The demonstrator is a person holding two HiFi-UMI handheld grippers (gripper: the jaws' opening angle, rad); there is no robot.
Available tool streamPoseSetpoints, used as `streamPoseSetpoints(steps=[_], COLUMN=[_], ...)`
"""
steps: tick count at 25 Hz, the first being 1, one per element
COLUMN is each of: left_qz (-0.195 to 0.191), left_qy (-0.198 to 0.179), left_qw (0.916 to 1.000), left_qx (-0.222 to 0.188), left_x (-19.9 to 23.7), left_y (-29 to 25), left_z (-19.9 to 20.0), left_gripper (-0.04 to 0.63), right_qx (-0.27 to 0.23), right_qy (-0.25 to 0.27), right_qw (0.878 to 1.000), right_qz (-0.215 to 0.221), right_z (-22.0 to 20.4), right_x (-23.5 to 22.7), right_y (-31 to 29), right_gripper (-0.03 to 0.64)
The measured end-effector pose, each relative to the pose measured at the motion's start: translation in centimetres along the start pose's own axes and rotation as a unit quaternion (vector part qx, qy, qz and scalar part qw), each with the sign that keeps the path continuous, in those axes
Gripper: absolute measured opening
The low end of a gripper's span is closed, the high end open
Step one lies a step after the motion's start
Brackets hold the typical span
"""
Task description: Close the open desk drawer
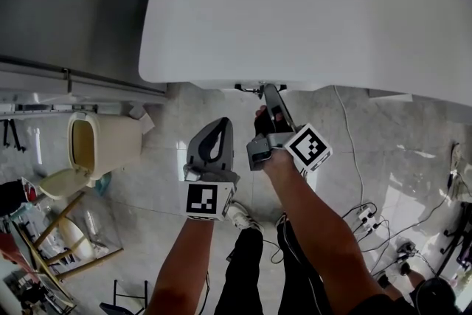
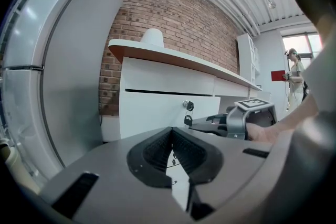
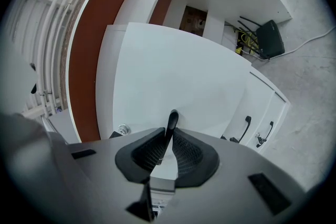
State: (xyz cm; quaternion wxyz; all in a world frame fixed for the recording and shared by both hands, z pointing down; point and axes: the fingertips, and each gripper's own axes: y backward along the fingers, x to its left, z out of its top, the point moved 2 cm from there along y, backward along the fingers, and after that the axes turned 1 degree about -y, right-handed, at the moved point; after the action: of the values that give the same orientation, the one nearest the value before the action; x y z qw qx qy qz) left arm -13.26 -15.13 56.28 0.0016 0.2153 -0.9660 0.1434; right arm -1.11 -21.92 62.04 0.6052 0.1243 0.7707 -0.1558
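While R gripper clamps the black handle on the white drawer front, L gripper hovers nearby. L jaws pressed tight together.

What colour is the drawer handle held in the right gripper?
Black. The slim drawer handle shows best in the right gripper view.

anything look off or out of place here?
Nothing spilled or damaged. Minor clutter only: a key with a dangling fob sits in the drawer lock, the bin on the floor has its lid open, and a cable trails across the floor.
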Motion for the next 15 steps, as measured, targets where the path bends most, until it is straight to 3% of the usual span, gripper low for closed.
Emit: streamPoseSetpoints(steps=[5, 15], left_qz=[0.015, 0.009], left_qy=[0.007, -0.012], left_qw=[0.9999, 0.9999], left_qx=[-0.001, 0.005], left_x=[0.5, 0.7], left_y=[-0.4, -0.2], left_z=[-0.3, -0.3], left_gripper=[0.008, 0.006], right_qx=[0.004, 0.012], right_qy=[0.006, 0.010], right_qw=[1.000, 1.000], right_qz=[-0.002, -0.008], right_z=[0.6, 1.9], right_x=[-0.1, 0.1], right_y=[-1.1, -3.3], right_gripper=[0.057, 0.057])
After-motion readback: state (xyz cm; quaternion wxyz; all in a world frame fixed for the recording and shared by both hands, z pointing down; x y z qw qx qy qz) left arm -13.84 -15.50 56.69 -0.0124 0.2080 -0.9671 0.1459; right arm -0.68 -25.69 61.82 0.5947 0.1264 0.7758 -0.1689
